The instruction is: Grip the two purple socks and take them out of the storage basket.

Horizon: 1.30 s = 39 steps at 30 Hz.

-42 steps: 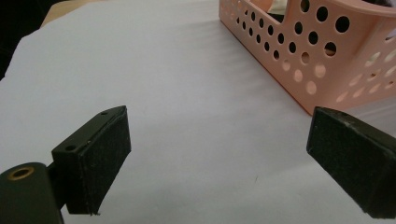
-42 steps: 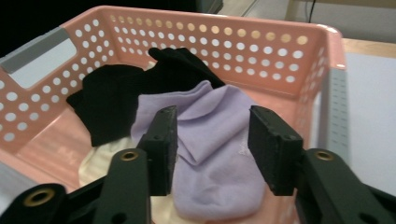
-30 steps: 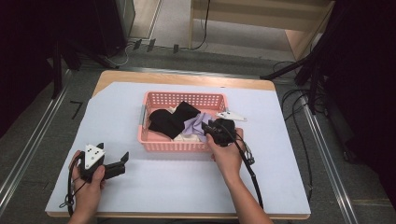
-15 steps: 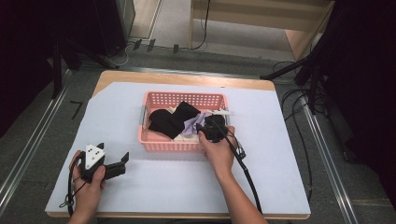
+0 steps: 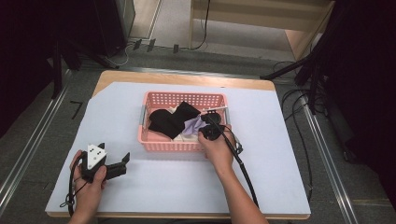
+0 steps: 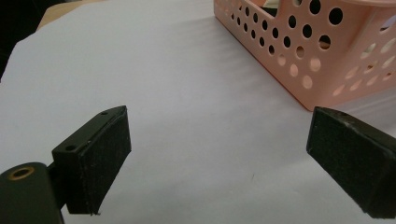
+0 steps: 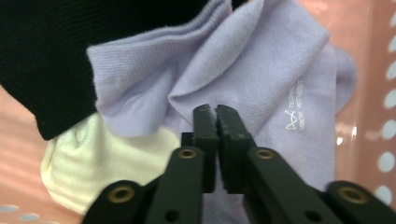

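On tabletop (image 5: 261, 186) in high view: white sheet covering most of it, pink perforated basket (image 5: 154, 142) near centre. Inside basket: black garment (image 5: 166, 120) on left, lilac sock (image 5: 192, 126) beside it, a bit of pale cloth under both. Right hand (image 5: 217, 149) over basket's near right corner, right claw (image 5: 205, 122) dipped into basket at the lilac sock, cable trailing back along forearm. Left hand (image 5: 88, 179) at near left of tabletop, well apart from basket, holding left claw (image 5: 122, 161) with grey three-cornered plate on top, jaws pointing toward basket.

From left gripper view: left claw (image 6: 219, 154) spread wide, both black pads showing, nothing between them, just white sheet (image 6: 187, 93) below. Basket (image 6: 317, 51) corner at upper right, round holes in wall, not touching the jaws.

From right gripper view: right claw (image 7: 216, 112) with jaws pressed together, tips against the lilac sock (image 7: 261, 79); cannot tell whether any fold is actually pinched between them. Small white logo print on sock at right. Black garment (image 7: 56, 51) overlapping sock at upper left, pale yellow sock (image 7: 98, 158) underneath at lower left. Pink basket (image 7: 373, 93) wall with holes at right edge.
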Motion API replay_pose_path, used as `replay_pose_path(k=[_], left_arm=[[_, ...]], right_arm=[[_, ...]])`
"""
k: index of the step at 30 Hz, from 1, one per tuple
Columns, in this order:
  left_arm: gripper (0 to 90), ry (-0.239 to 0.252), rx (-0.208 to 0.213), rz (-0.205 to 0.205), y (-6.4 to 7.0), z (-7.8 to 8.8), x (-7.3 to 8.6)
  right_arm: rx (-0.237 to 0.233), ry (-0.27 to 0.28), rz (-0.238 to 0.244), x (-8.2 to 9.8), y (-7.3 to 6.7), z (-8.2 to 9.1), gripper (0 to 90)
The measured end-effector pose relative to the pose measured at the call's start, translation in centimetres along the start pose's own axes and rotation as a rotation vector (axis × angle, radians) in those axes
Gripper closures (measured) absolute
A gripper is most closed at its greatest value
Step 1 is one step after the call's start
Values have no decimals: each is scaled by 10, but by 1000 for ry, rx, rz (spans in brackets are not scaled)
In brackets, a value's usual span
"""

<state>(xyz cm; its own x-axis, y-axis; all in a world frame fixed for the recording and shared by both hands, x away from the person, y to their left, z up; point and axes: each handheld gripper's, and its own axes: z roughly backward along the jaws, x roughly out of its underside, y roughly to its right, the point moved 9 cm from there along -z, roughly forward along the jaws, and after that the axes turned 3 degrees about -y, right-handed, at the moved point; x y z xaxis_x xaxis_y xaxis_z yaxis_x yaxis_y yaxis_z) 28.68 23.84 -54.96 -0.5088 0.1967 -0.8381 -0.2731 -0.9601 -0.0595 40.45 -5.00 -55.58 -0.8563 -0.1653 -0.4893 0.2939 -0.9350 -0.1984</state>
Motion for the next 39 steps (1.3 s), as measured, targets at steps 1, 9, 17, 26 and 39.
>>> replay_pose_path(k=[1,9,17,26,39], left_arm=[[71,4,0,1,0,0,0],[71,-1,2,0,0,0,0],[71,-2,2,-1,0,-1,0],[71,-4,1,1,0,-1,0],[71,-1,1,4,0,-1,0]], right_arm=[[14,43,-2,-2,1,3,896],[15,231,64,-4,3,12,899],[5,354,57,-12,4,35,900],[-2,457,160,-10,1,56,900],[-41,738,276,-28,-4,98,900]])
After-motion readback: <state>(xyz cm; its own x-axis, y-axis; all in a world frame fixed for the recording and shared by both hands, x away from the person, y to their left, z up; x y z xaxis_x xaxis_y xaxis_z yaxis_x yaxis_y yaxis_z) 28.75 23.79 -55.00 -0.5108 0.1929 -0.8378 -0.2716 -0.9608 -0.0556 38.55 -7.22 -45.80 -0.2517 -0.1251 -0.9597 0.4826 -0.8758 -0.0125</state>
